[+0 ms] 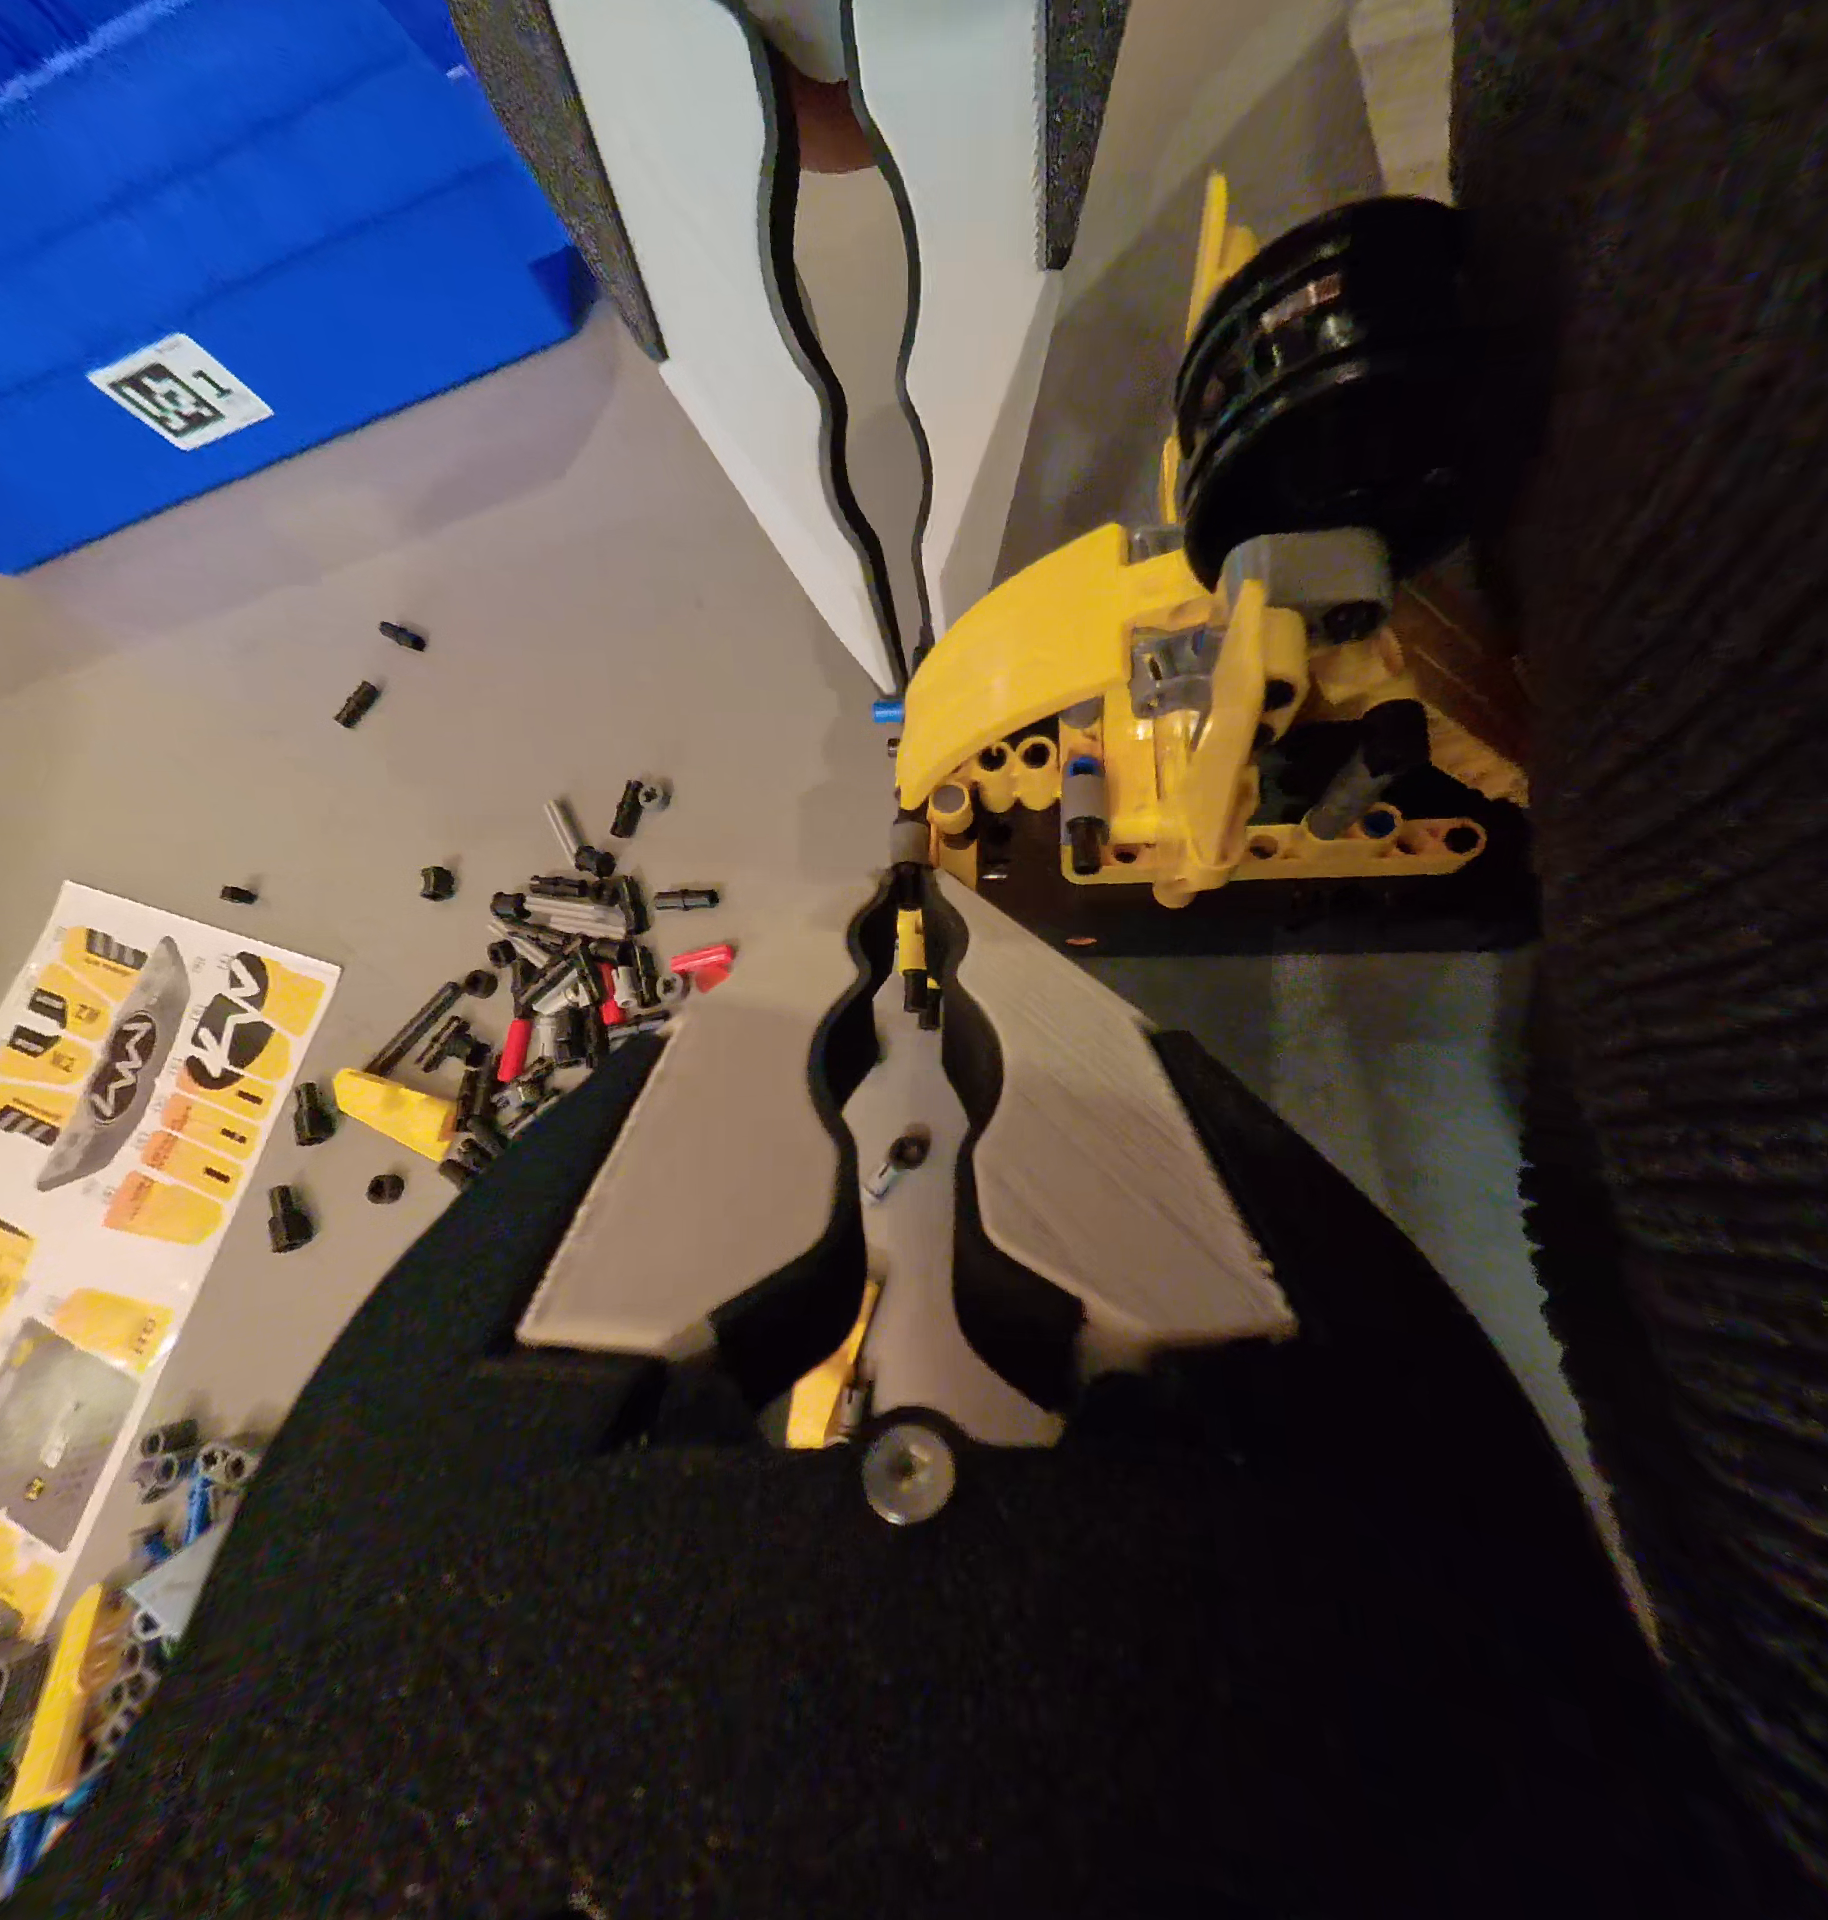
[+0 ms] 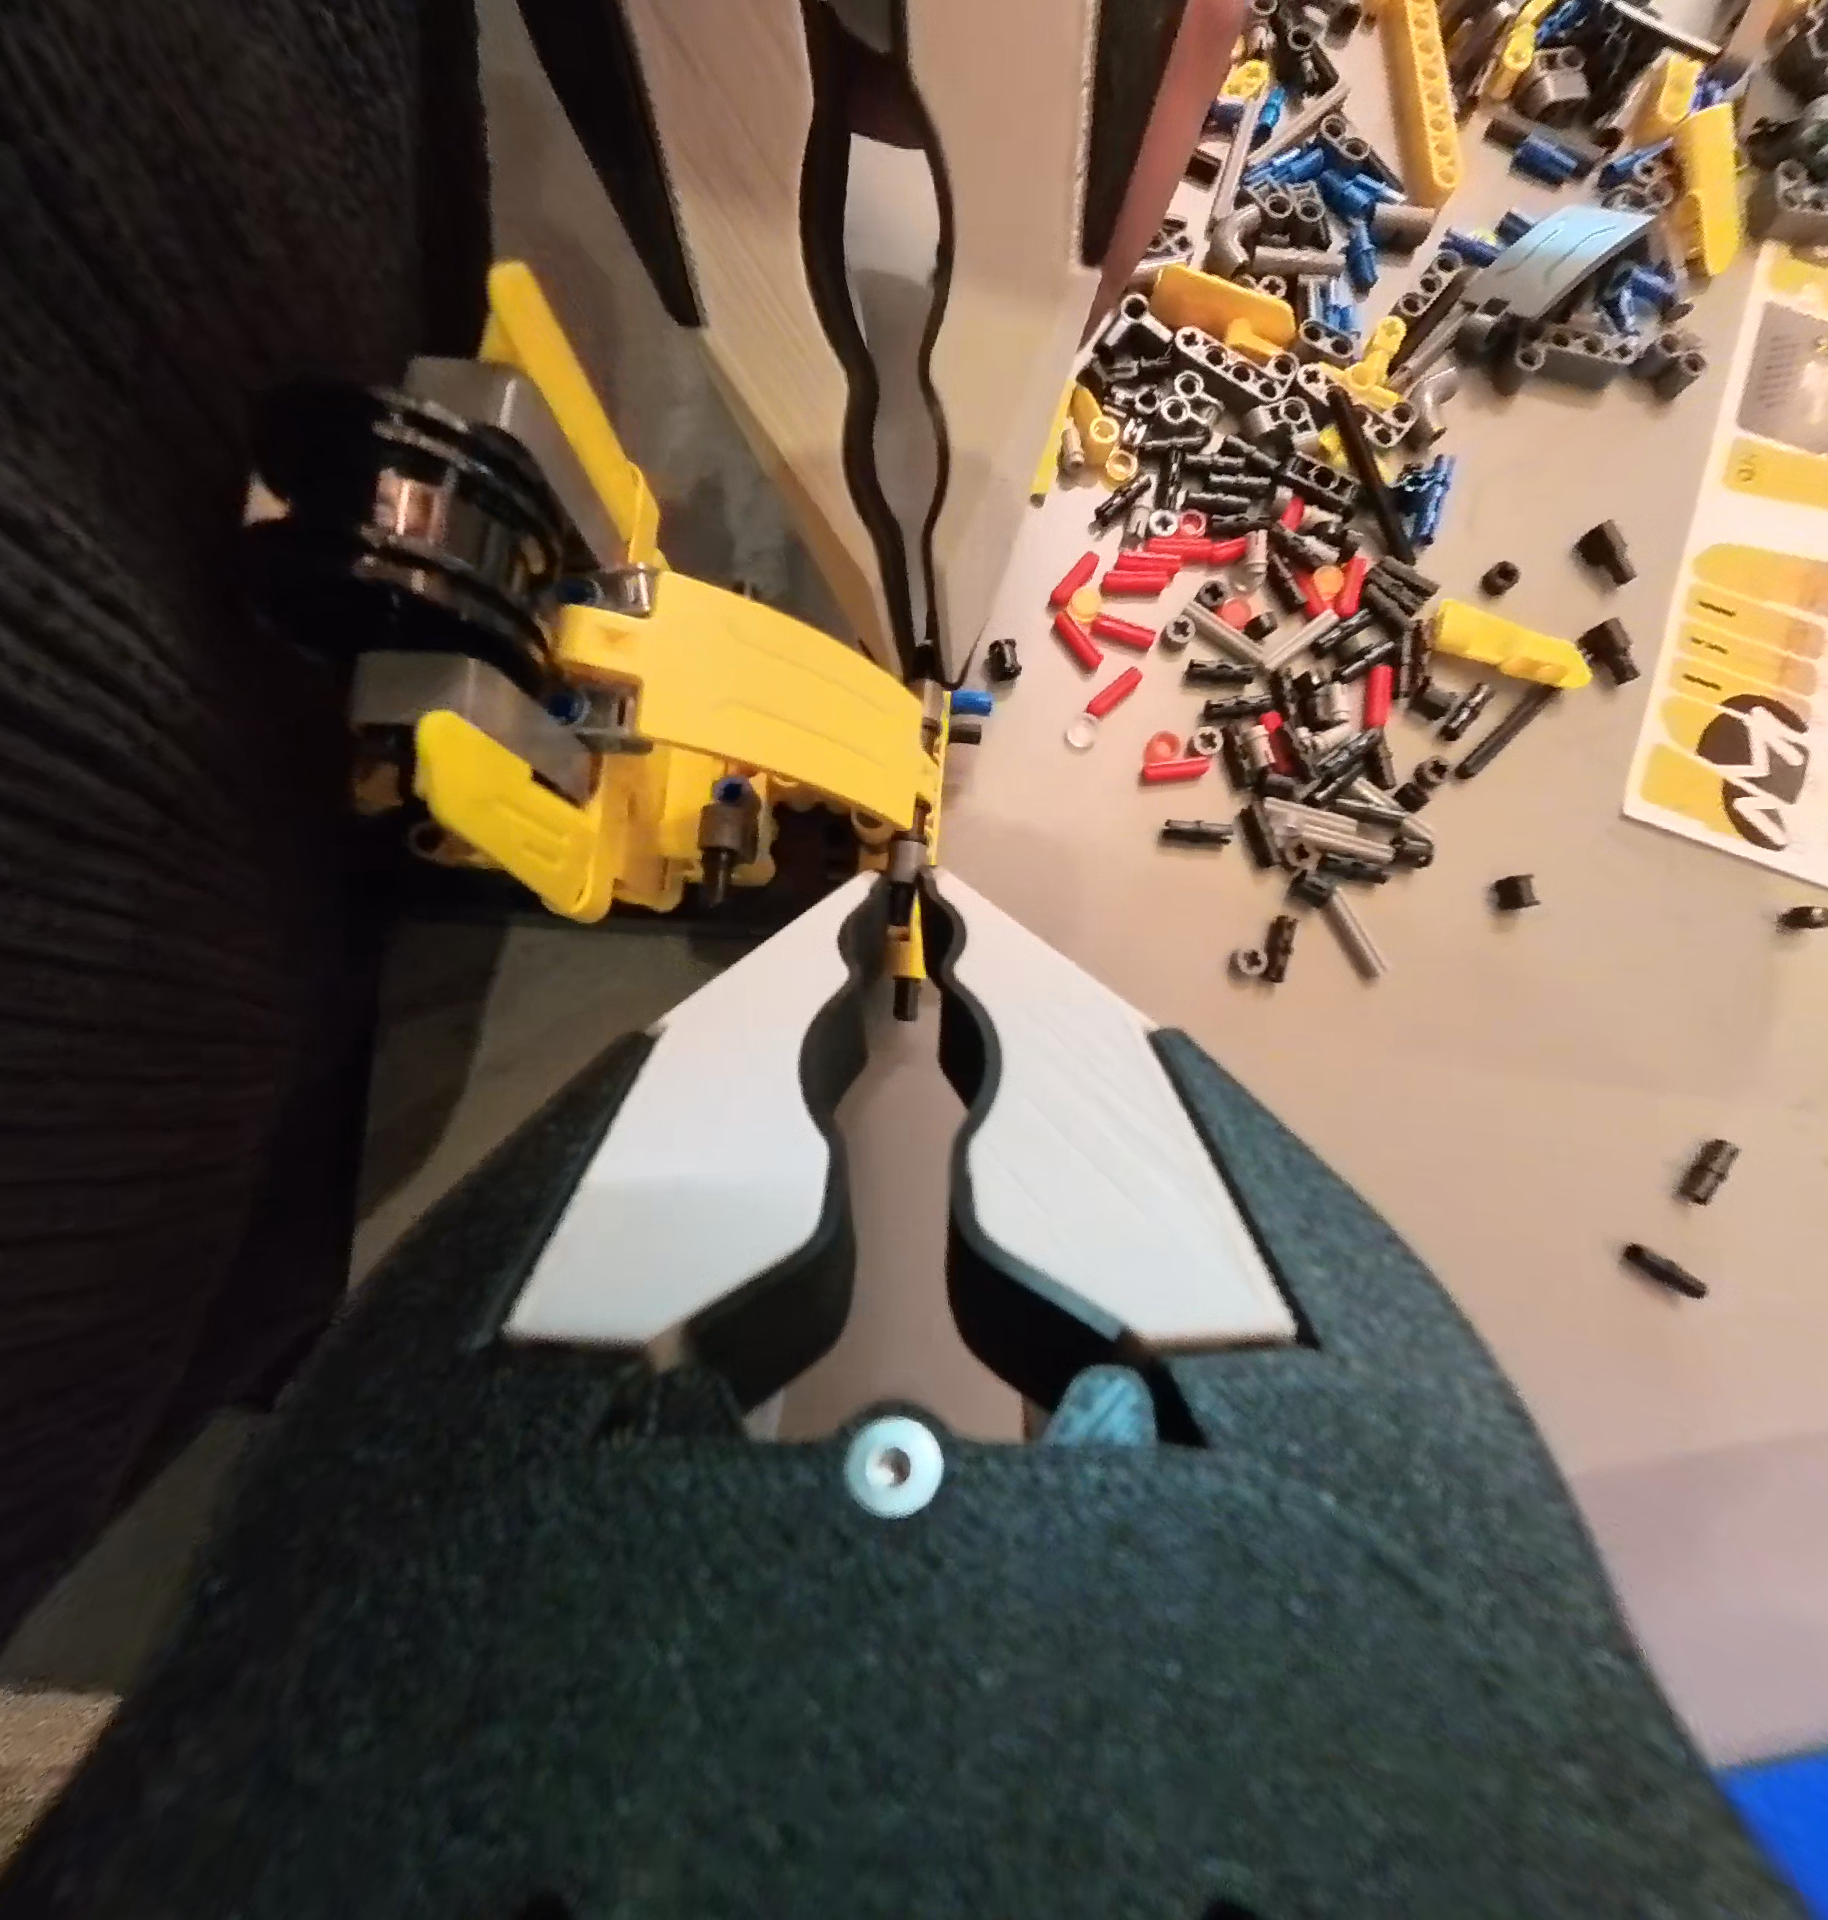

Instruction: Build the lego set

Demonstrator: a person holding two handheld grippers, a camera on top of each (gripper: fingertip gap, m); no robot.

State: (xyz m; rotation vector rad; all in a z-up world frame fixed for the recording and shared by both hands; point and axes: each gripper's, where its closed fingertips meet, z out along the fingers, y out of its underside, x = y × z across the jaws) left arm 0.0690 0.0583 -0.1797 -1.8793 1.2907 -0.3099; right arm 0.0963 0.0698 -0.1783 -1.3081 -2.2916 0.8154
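A half-built yellow toy-brick vehicle with a black wheel is held between two grippers, close to a person's black knitted sleeve. My left gripper is shut on a thin yellow and black beam at the model's edge. My right gripper reaches in from above and pinches the same edge by a blue pin. In the right wrist view my right gripper is shut on the model, whose wheel points left. The left gripper comes in from the top.
On the grey table lie a heap of black, grey and red pins, a sticker sheet and a blue bin with a tag. The right wrist view shows a larger parts heap and the sheet. Less than 4 cm separates the two grippers' tips.
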